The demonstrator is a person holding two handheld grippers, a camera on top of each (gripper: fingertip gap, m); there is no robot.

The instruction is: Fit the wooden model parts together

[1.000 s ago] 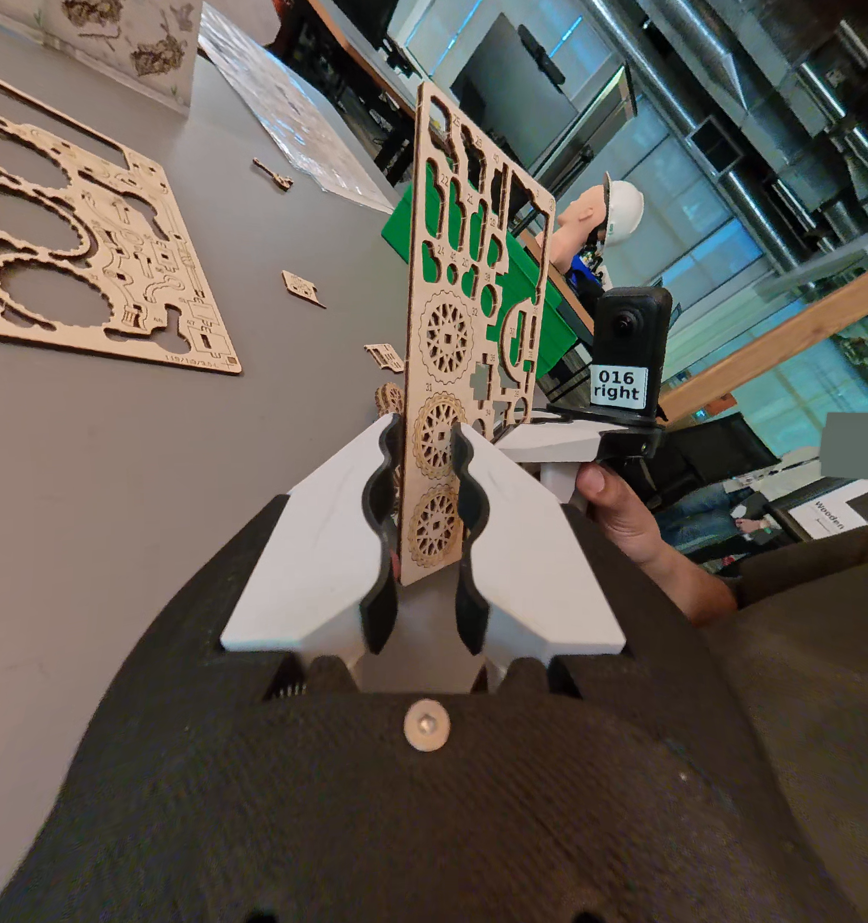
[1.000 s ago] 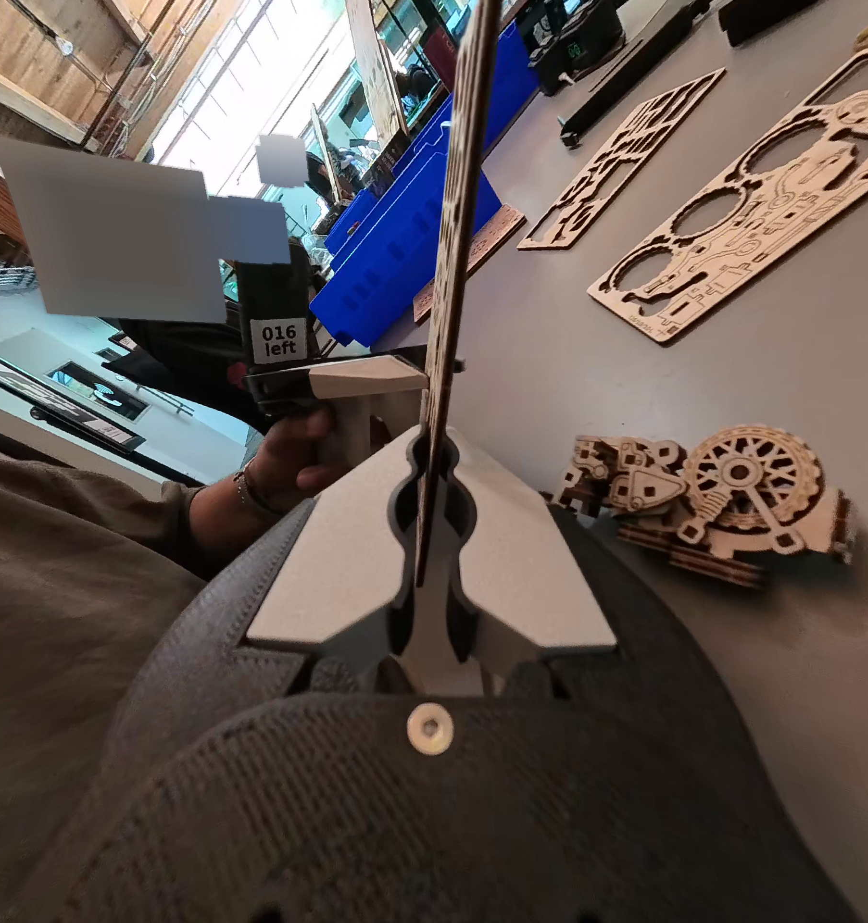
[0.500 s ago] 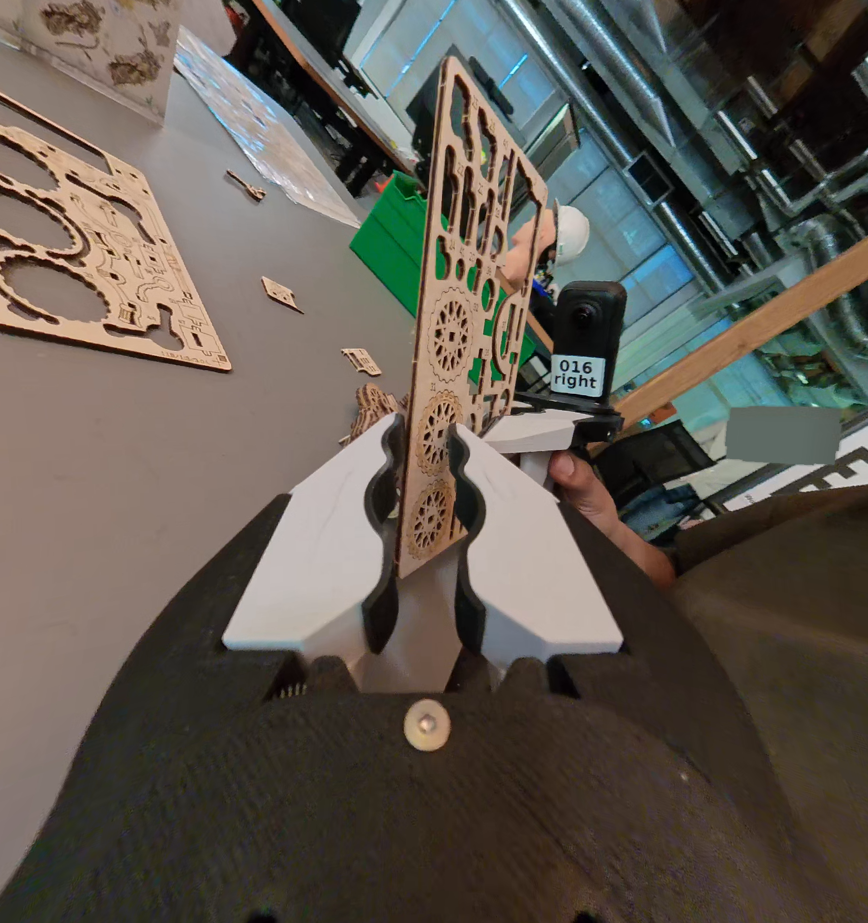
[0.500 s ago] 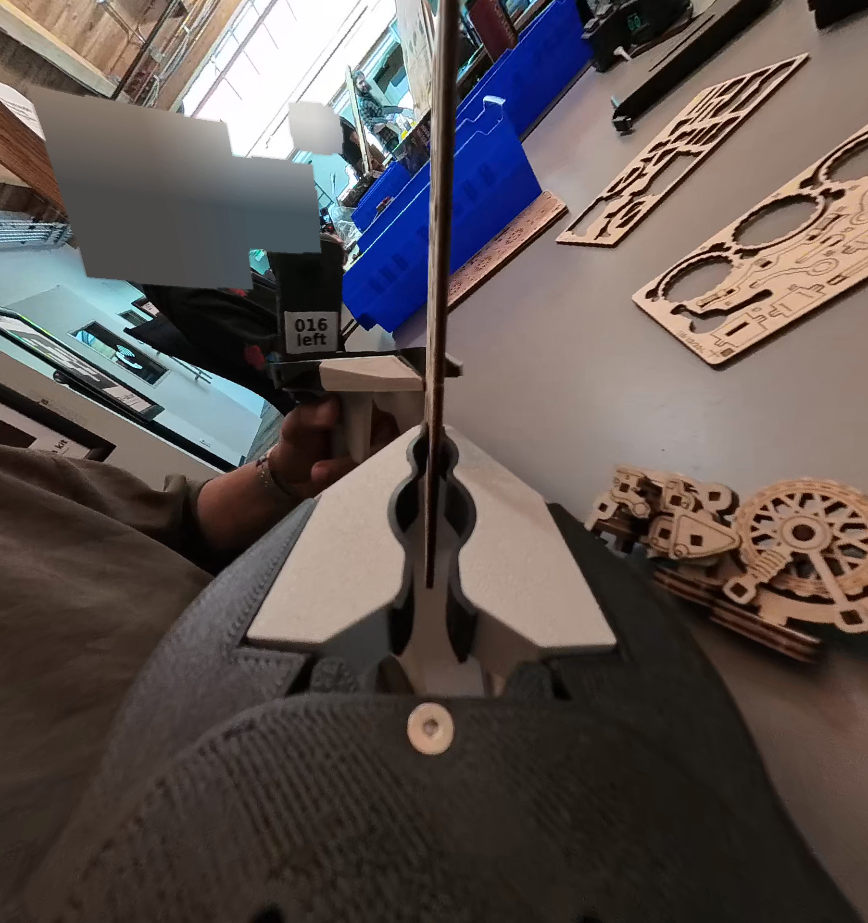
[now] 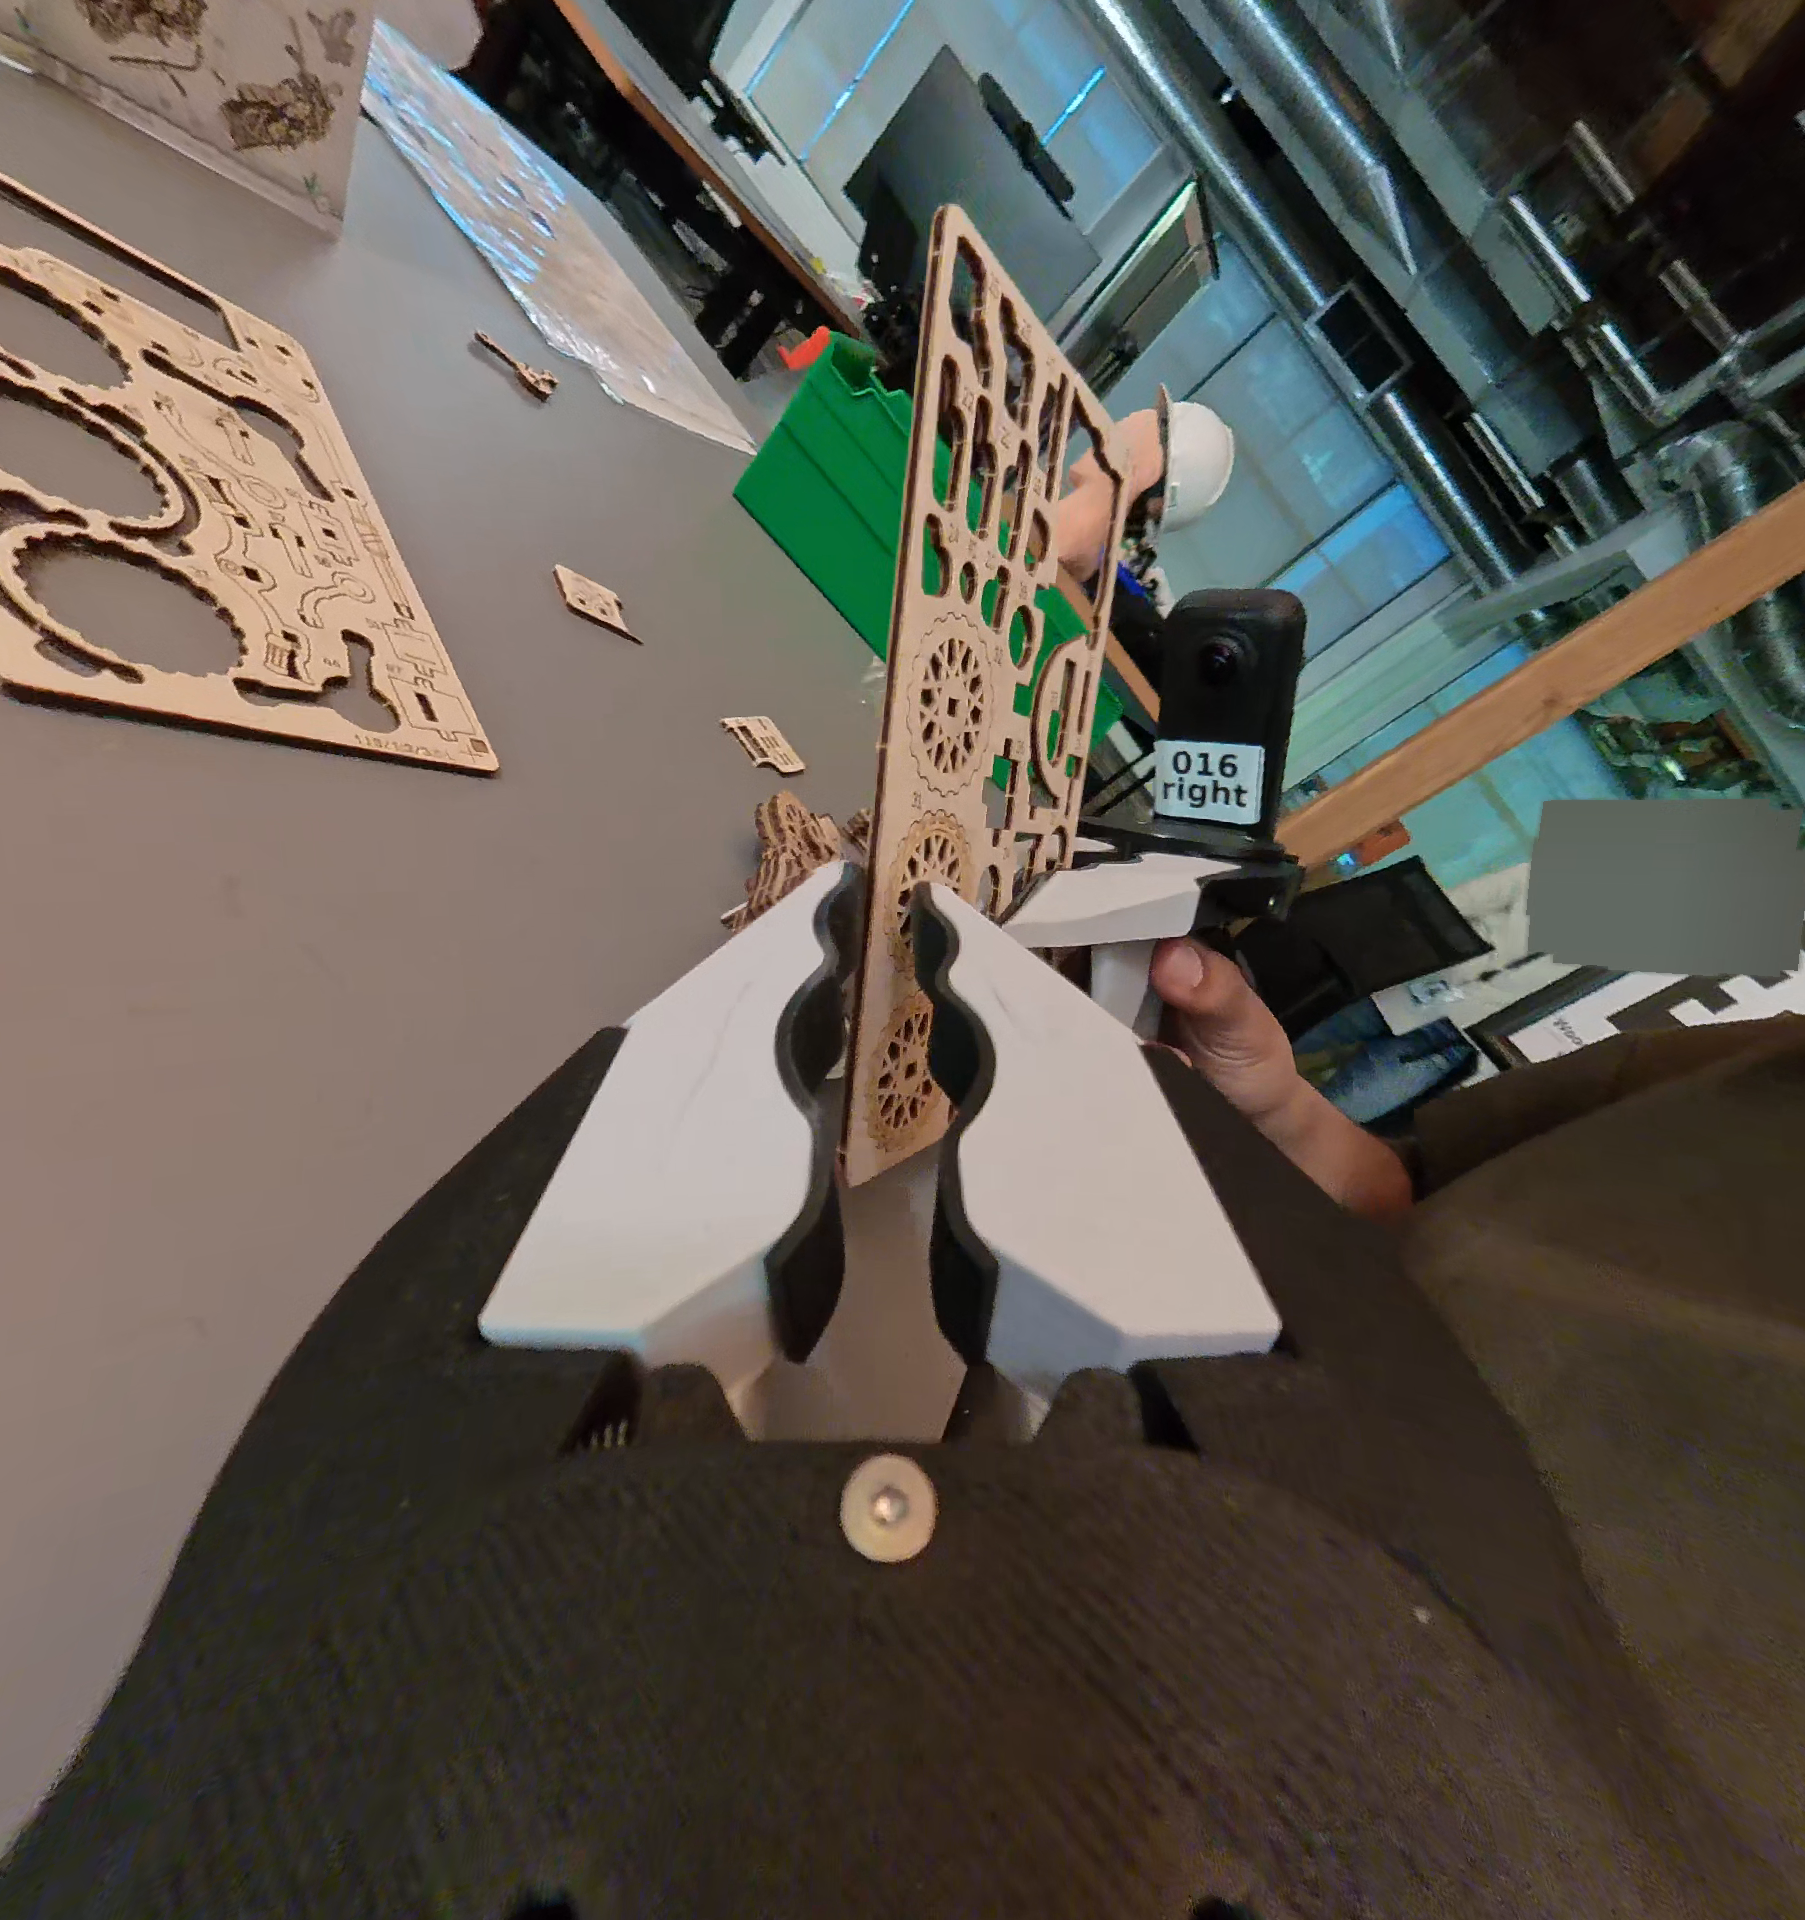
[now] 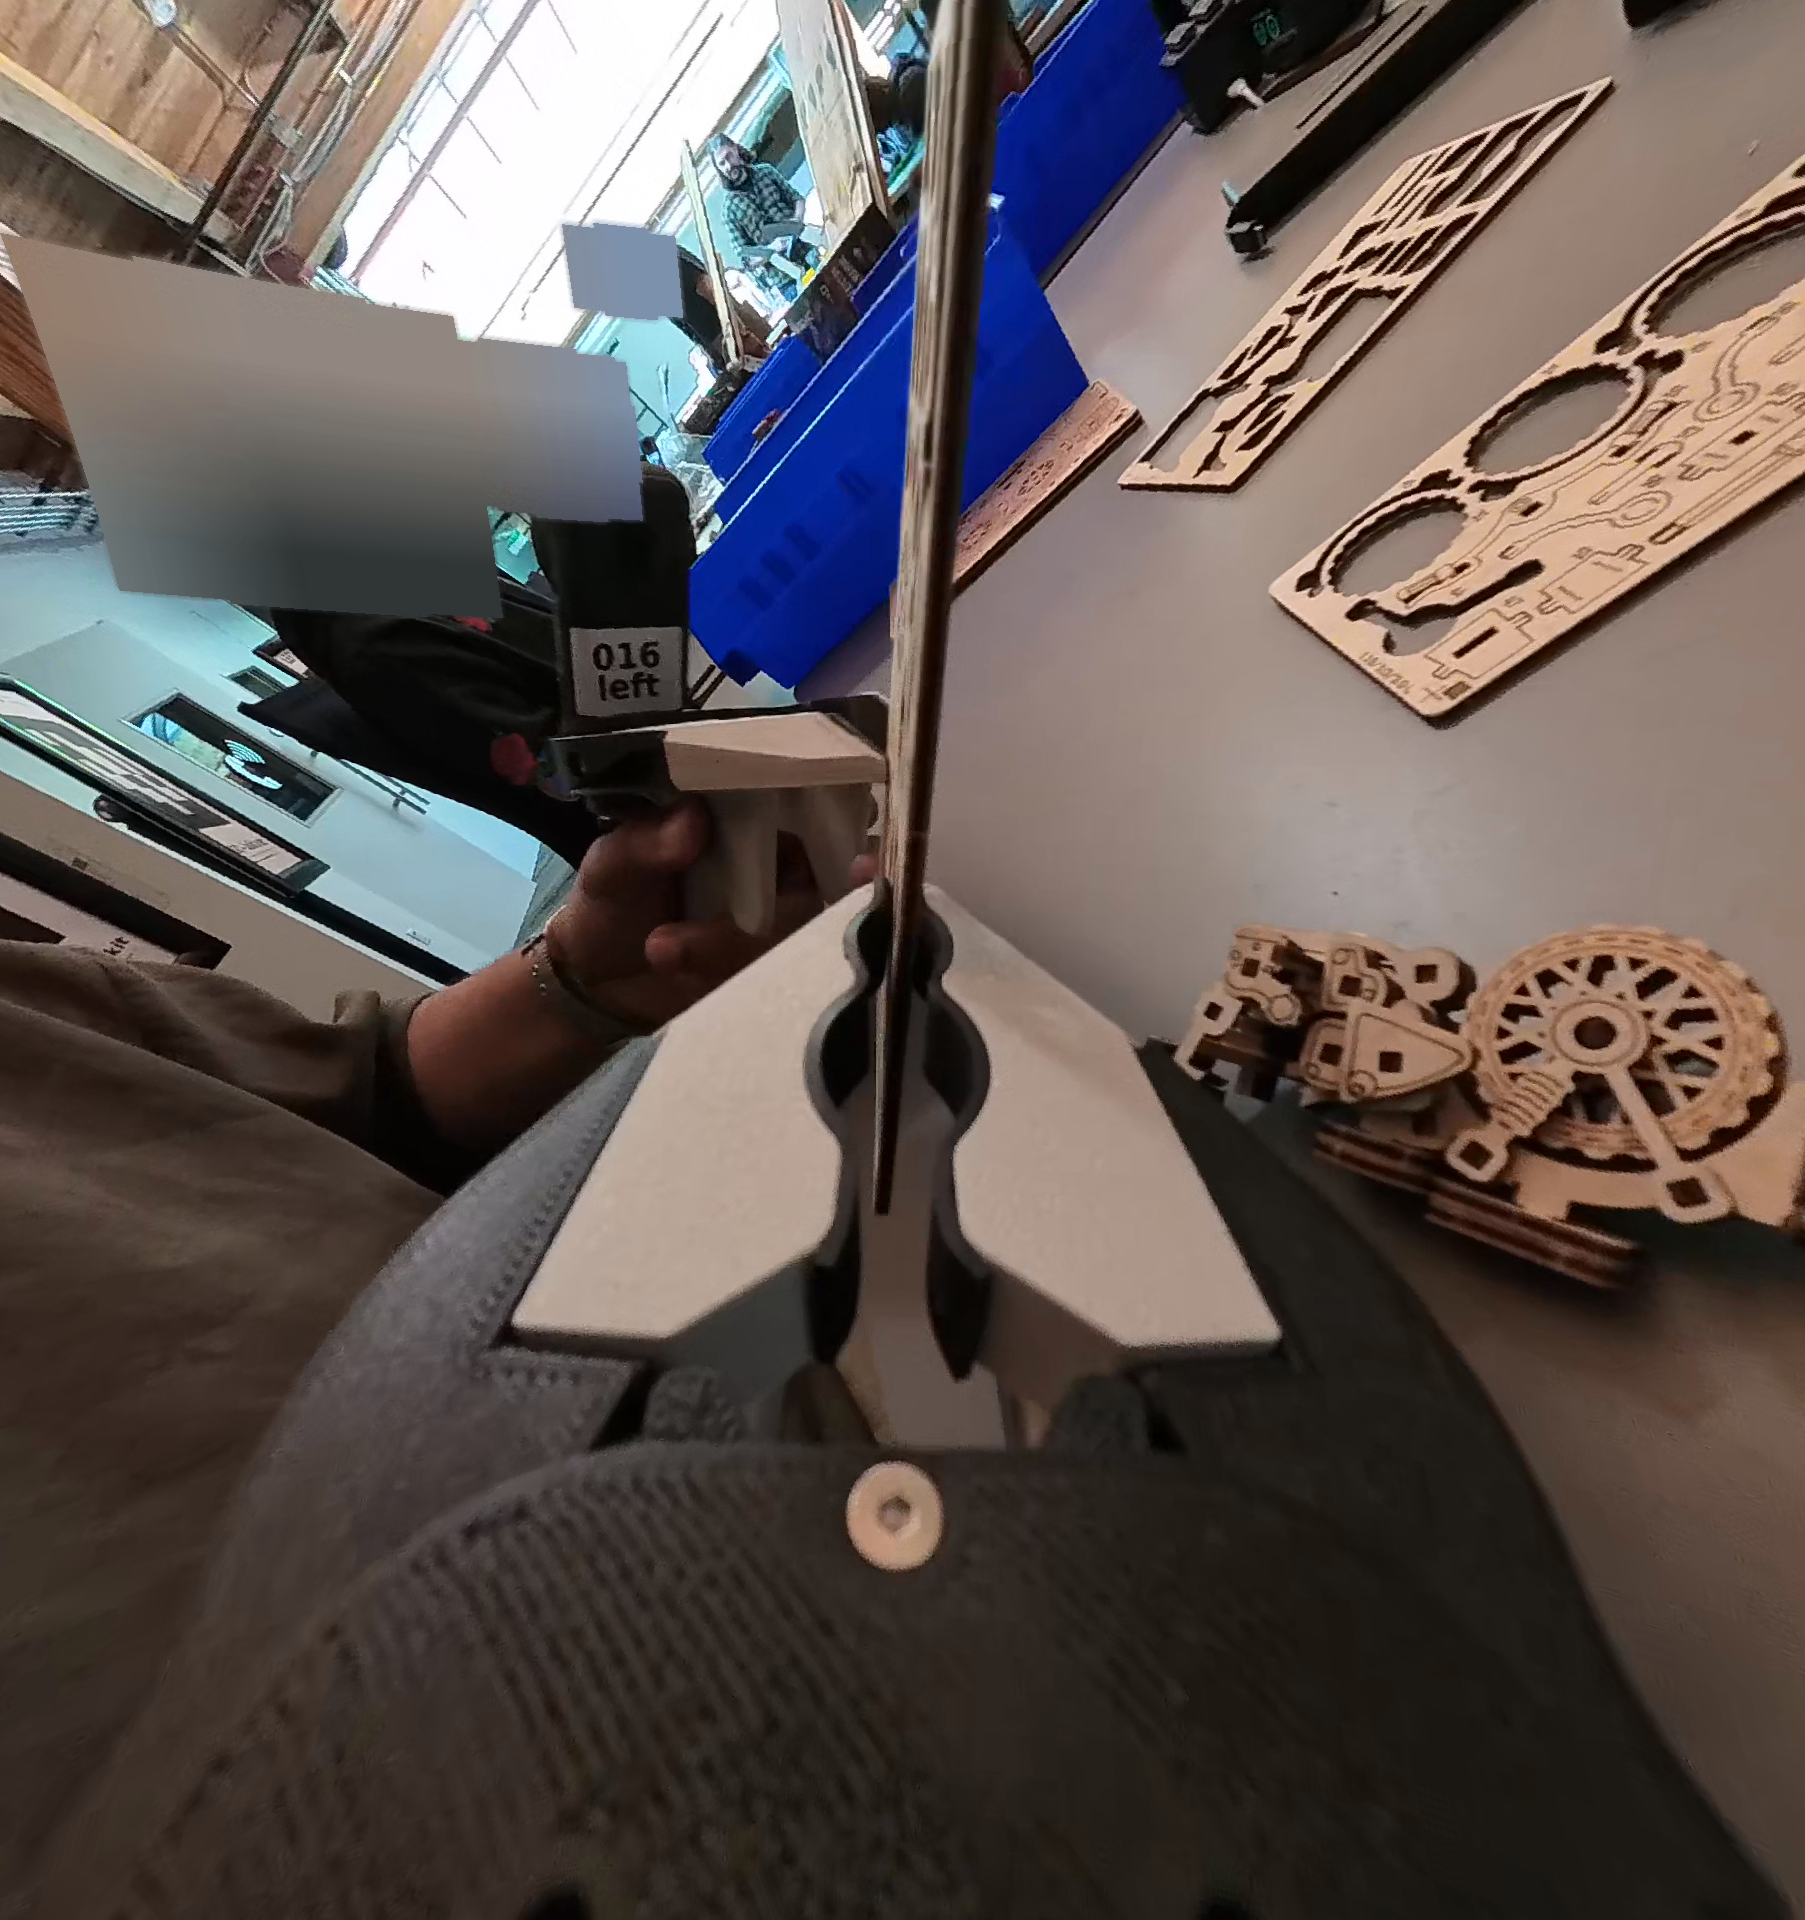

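Note:
A thin wooden parts sheet [image 5: 948, 717] with gear cut-outs stands upright above the grey table [image 5: 254, 987]. My left gripper [image 5: 887, 899] is shut on its lower edge. My right gripper [image 6: 908, 904] is shut on the same sheet, which shows edge-on in the right wrist view [image 6: 929, 468]. The right gripper also shows in the left wrist view [image 5: 1023, 909], and the left gripper in the right wrist view [image 6: 872, 764], each at the sheet from opposite sides. A partly built wooden model [image 6: 1563, 1081] with a spoked wheel lies on the table to the right; it shows behind the sheet in the left wrist view [image 5: 794, 842].
A punched-out sheet with big round holes [image 5: 202, 540] lies flat at left, and shows in the right wrist view [image 6: 1604, 447] beside another sheet [image 6: 1345, 291]. Small loose pieces [image 5: 591, 603] [image 5: 763, 743] lie on the table. A green bin [image 5: 836, 478] and blue bins [image 6: 877, 436] stand at the far edge. Left and right tips are no more than a few centimetres apart.
Both grippers keep their hold on the sheet. The sheet and both grippers have tilted and shifted slightly over the table; nothing was let go or picked up.

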